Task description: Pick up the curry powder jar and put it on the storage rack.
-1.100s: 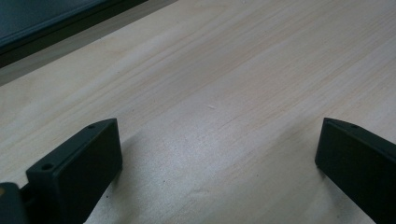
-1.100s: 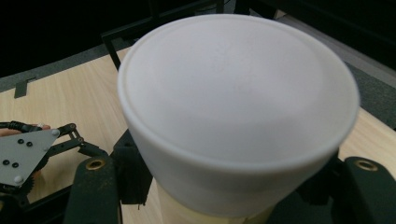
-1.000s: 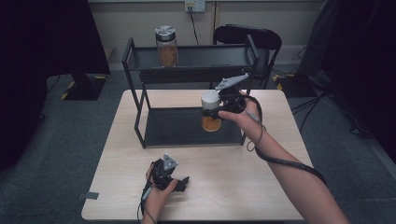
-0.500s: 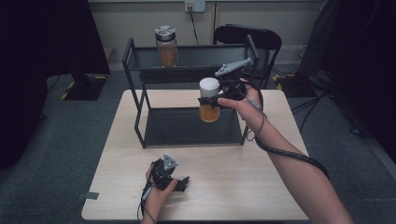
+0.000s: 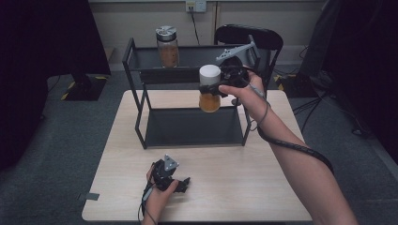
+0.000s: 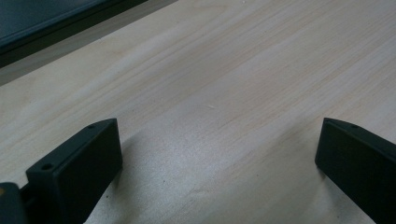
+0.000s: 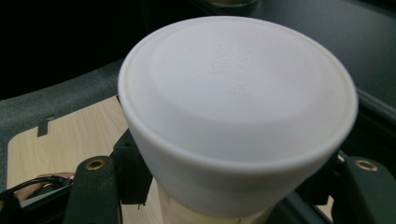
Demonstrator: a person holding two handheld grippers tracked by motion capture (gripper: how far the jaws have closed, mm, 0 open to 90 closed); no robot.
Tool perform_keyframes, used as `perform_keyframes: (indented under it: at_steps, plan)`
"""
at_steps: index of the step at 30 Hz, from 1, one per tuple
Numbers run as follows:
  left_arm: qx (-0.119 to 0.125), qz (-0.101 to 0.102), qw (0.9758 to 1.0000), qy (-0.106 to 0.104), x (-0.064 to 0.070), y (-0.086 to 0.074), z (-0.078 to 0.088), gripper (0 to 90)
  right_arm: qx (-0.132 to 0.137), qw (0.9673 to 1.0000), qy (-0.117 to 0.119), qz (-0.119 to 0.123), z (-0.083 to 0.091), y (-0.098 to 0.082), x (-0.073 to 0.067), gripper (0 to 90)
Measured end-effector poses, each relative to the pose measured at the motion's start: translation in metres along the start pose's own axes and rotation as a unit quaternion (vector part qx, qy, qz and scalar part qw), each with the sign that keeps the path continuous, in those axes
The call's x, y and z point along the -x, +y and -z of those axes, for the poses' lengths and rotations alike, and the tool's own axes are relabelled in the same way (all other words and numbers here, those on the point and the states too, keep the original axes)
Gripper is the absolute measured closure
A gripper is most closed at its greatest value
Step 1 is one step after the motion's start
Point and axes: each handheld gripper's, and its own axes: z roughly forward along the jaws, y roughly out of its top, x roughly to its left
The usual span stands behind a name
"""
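Jar with white lid: held in the air in front of the black two-tier rack, above the right part of the lower shelf and just below the level of the upper shelf's front rail. Upright. Lower half of the jar shows an orange-brown filling; what it is cannot be told. In the right gripper view the white lid sits between the two black jaws, which grip the jar just under the lid on either side.

Right gripper: jaws pinching the jar from the side, hand behind it, grey three-cornered plate on top, cable trailing down along the forearm.

Second jar: stands on the upper shelf, left of centre, upright, metal-coloured lid, brownish filling in the lower part. Well apart from the held jar, and to its left and behind.

In the way: the upper shelf's front rail lies just behind and above the held jar; the rack's right front post stands near the right hand.

Left gripper: rests on the wooden table near its front edge, well apart from the rack. In the left gripper view the jaws are spread wide, bare tabletop between them.

Around: black chair behind the rack; grey carpet floor on all sides of the table.
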Motion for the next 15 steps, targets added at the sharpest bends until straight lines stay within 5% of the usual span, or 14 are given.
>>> perform_keyframes:
  at_steps: [15]
  plan:
    - [-0.001, -0.001, 1.0000, 0.000, 0.000, 0.000, 0.000, 0.0, 0.006, 1.0000, -0.003, 0.005, 0.012, 0.024, -0.001, 35.1]
